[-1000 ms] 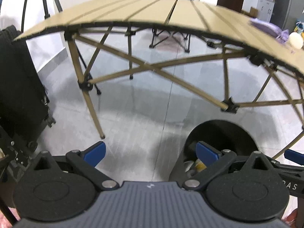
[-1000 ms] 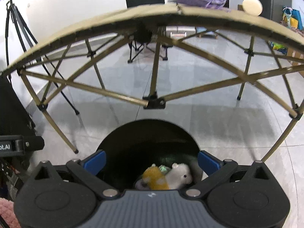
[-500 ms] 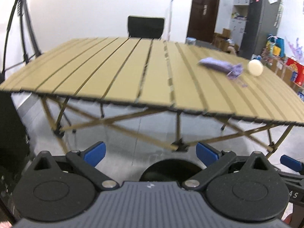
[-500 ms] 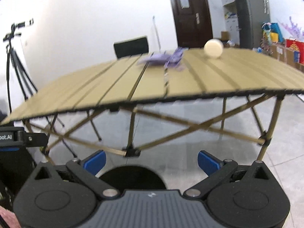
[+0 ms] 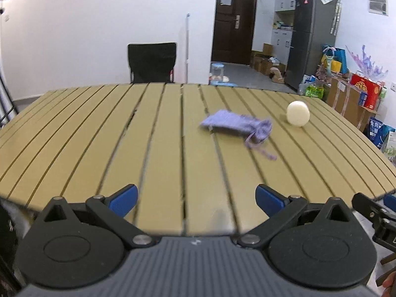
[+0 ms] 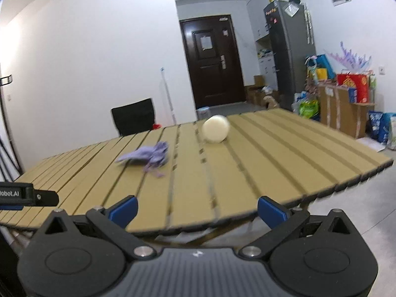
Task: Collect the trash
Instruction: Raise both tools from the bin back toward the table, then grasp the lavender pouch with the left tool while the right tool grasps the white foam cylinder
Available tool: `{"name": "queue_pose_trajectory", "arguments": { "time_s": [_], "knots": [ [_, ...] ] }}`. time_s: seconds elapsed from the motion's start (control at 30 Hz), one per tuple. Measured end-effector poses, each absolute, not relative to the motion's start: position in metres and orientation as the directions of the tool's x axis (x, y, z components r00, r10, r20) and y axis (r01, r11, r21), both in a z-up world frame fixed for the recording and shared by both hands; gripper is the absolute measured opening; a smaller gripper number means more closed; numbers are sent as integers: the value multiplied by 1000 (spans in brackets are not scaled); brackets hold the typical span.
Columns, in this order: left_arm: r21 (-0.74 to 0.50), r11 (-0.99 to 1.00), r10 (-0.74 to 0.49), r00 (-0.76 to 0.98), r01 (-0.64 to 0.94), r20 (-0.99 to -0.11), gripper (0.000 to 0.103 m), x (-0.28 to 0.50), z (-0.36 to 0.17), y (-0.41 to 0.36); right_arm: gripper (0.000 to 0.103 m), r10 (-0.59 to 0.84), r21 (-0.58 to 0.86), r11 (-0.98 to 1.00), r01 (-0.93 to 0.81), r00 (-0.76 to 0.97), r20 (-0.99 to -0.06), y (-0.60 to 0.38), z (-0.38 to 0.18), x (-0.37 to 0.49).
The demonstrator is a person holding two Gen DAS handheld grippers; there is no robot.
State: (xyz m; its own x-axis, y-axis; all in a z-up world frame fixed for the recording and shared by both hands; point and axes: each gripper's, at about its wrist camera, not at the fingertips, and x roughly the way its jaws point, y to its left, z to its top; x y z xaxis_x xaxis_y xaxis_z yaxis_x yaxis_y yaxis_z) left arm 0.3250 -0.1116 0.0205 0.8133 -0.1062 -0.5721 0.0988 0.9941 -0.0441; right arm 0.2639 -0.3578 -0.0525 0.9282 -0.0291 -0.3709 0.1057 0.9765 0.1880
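A purple drawstring pouch (image 5: 235,125) lies on the slatted tan table (image 5: 123,148), right of centre. A cream ball-like object (image 5: 298,113) rests a little further right. In the right wrist view the pouch (image 6: 148,156) sits left of the cream ball (image 6: 215,132). My left gripper (image 5: 196,198) hovers open over the table's near edge with nothing between its blue-tipped fingers. My right gripper (image 6: 196,209) is open too, just short of the near edge, holding nothing. Both items lie well ahead of the fingers.
A black chair (image 5: 151,61) stands behind the table. A dark door (image 6: 212,59), a grey fridge (image 5: 311,34) and stacked boxes and bags (image 5: 356,94) fill the far right. The other gripper's body (image 6: 27,194) shows at the left edge.
Both grippers have risen from above the black bin on the floor to above table height. The bin has dropped out of view and the tabletop with pouch and ball now fills the view.
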Motion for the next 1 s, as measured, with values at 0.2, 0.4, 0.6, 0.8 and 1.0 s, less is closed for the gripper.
{"name": "queue_pose_trajectory", "arguments": {
  "time_s": [0.2, 0.4, 0.6, 0.8, 1.0],
  "knots": [
    [-43, 988, -146, 801, 150, -580, 103, 381, 22, -153, 103, -90, 173, 972, 157, 936, -340, -394, -45, 302],
    [-31, 984, -158, 785, 175, -599, 103, 440, 14, -189, 103, -140, 149, 969, 197, 936, -324, -421, -42, 338],
    [-22, 988, -134, 764, 155, -631, 103, 486, -7, -221, 103, -175, 139, 964, 225, 937, -302, -445, -41, 368],
    [-7, 997, -64, 767, 78, -638, 103, 517, -26, -239, 103, -191, 152, 958, 243, 936, -295, -463, -44, 391],
    [-5, 998, -54, 765, 67, -642, 93, 528, -30, -243, 103, -184, 181, 951, 249, 931, -316, -471, -51, 401]
  ]
}}
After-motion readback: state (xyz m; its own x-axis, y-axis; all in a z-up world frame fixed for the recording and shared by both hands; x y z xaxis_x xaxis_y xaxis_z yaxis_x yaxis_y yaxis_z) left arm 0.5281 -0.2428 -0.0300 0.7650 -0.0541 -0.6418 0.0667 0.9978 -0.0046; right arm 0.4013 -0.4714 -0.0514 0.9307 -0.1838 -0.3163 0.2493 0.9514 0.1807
